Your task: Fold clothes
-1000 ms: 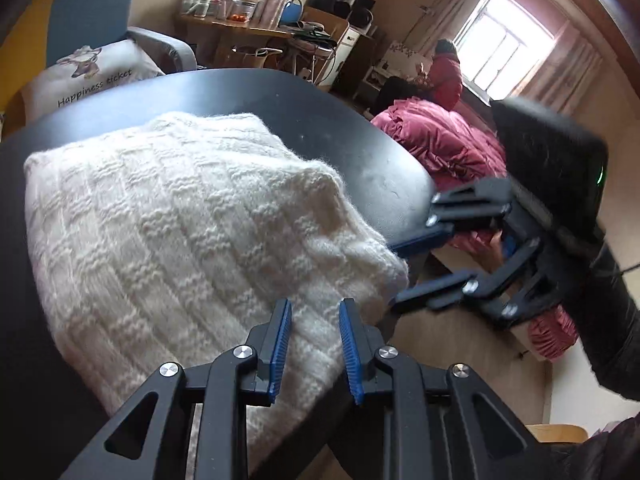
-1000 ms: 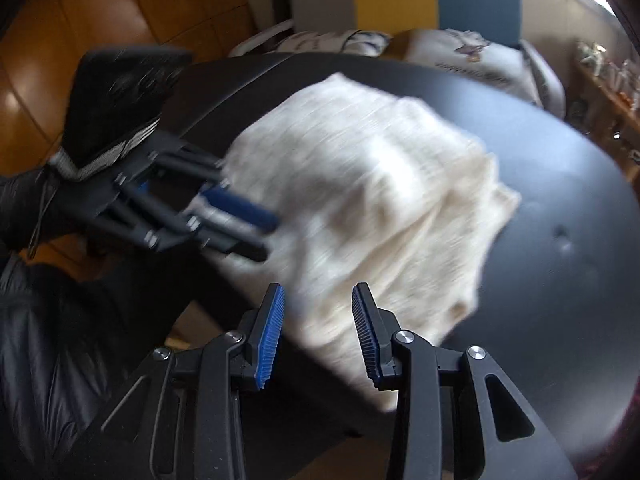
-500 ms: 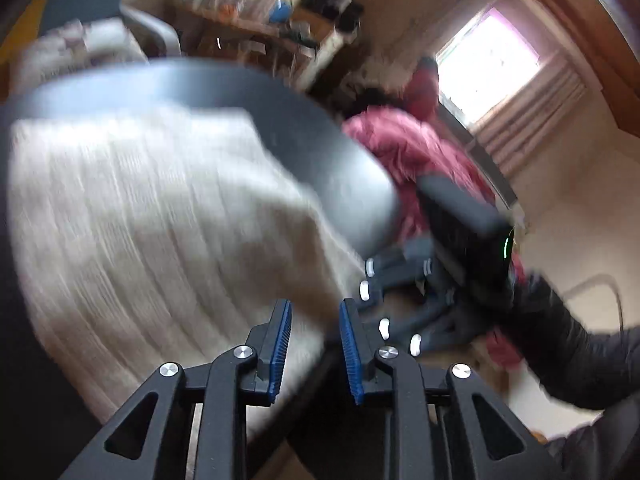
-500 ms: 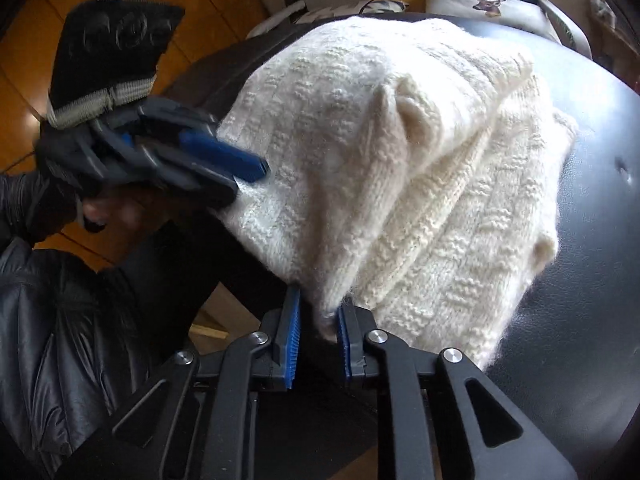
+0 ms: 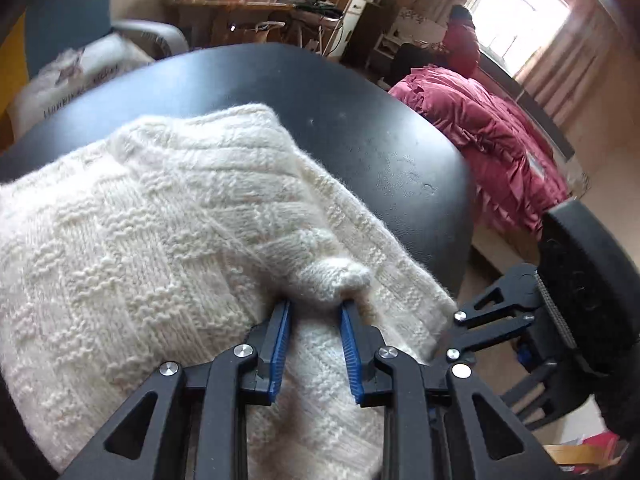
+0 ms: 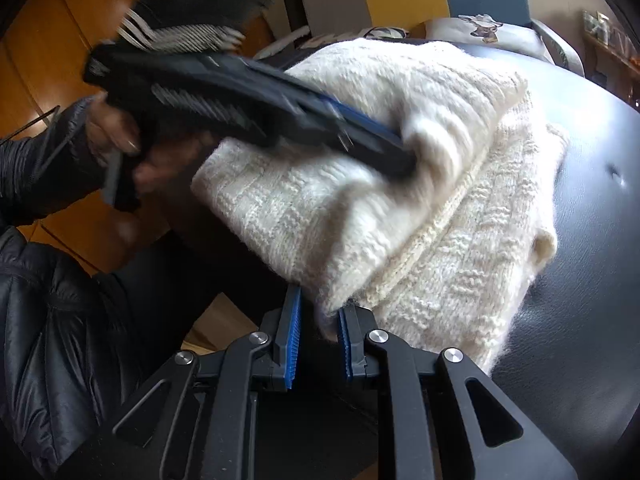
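My right gripper point(image 6: 318, 330) is pinched on the near hem of a cream cable-knit sweater point(image 6: 400, 200), a tuft of wool squeezed between its blue pads. My left gripper point(image 5: 314, 336) has a bunched fold of the same sweater point(image 5: 140, 240) pressed between its pads, clamped on thick knit. The sweater lies in a bulky, partly folded heap on a round black table point(image 5: 360, 120), close to the near edge, with part of it spilling toward me. I judge the right-hand pinch shallow: it holds mostly fuzz at the hem, so a pull could slip it free, and dragging the heap nearer could slide it off the table. From the right camera the left gripper point(image 6: 352, 132) is smeared by blur, so its fingertips are hard to read there. The sweater's sleeves and neckline are buried in the folds, and the table's near rim is hidden.
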